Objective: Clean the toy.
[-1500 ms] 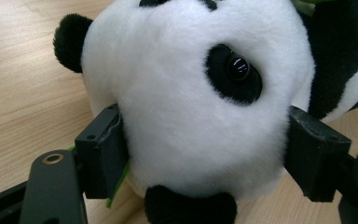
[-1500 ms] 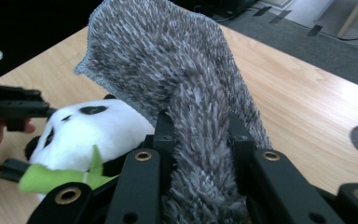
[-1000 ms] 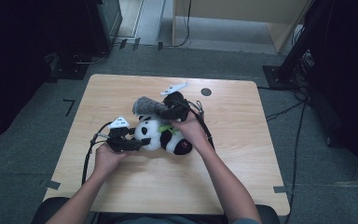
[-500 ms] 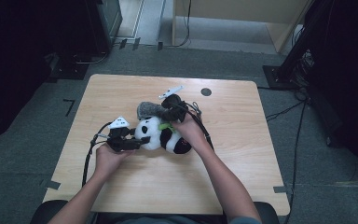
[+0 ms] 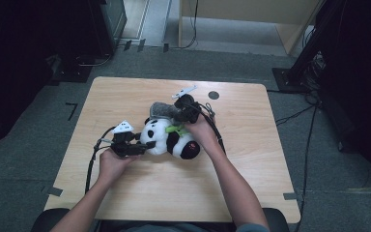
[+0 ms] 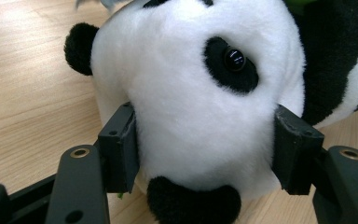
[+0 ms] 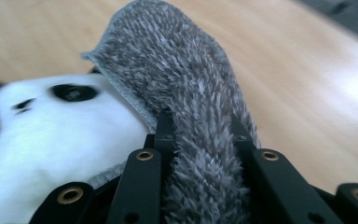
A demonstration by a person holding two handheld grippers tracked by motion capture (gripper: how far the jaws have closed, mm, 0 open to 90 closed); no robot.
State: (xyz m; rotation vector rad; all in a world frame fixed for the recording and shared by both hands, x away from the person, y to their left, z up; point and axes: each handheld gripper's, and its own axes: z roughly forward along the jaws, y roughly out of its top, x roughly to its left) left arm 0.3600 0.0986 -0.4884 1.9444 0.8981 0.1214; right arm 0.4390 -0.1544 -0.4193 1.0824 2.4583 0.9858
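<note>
Wooden table [image 5: 125, 193]: dark round mark [image 5: 214, 95] near far edge. Plush panda [image 5: 166, 137] lies mid-table, long axis slanting left-far to right-near, head toward left edge. Left gripper [image 5: 142, 147], jaws just closing, clamps head. Right gripper [image 5: 176, 116] pinches grey fuzzy cloth [image 5: 162, 110] draped over panda. Left gripper view shows the panda's eye [image 6: 234, 59].

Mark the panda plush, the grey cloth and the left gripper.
panda plush [image 6: 191, 107], left gripper view, white face.
grey cloth [image 7: 186, 88], right gripper view, fuzzy pile.
left gripper [image 5: 134, 148], high view, between fingertips.
</note>
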